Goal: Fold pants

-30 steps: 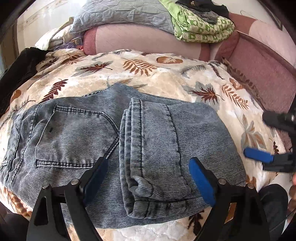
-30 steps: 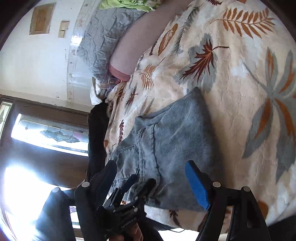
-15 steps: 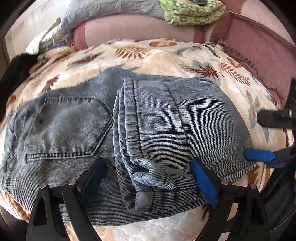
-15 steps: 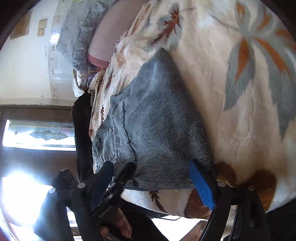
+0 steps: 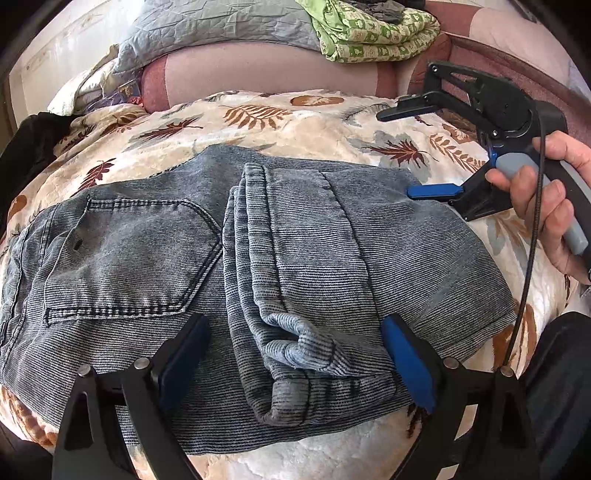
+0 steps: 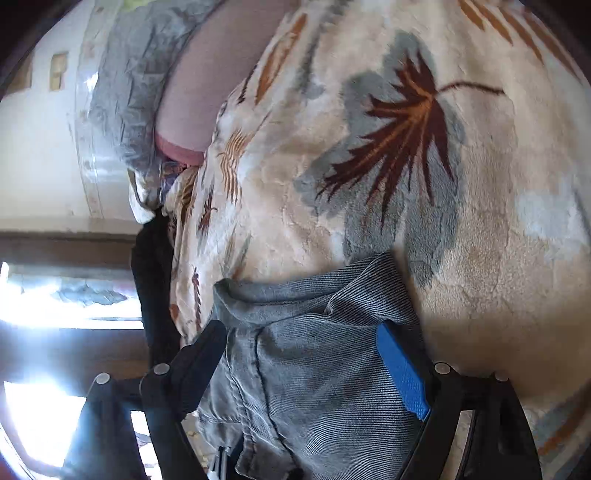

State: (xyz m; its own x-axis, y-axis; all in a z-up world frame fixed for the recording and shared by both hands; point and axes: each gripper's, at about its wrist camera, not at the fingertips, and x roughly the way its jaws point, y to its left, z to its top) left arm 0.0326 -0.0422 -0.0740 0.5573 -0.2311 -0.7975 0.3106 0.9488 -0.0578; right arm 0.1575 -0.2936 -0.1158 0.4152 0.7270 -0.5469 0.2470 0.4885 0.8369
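Note:
Grey-blue denim pants lie folded on a leaf-print blanket, back pocket on the left, the leg ends doubled over the middle. My left gripper is open, its jaws either side of the doubled leg ends at the near edge. My right gripper is open at the pants' far right corner, its blue lower finger at the cloth edge. In the right wrist view the right gripper straddles that corner of the pants.
The blanket covers the bed. A pink bolster, grey quilt and green folded cloth lie at the back. A dark garment sits at the left edge. A window glares in the right wrist view.
My right gripper has swung from the pants' near right edge up to their far right corner. My left gripper stayed at the leg ends.

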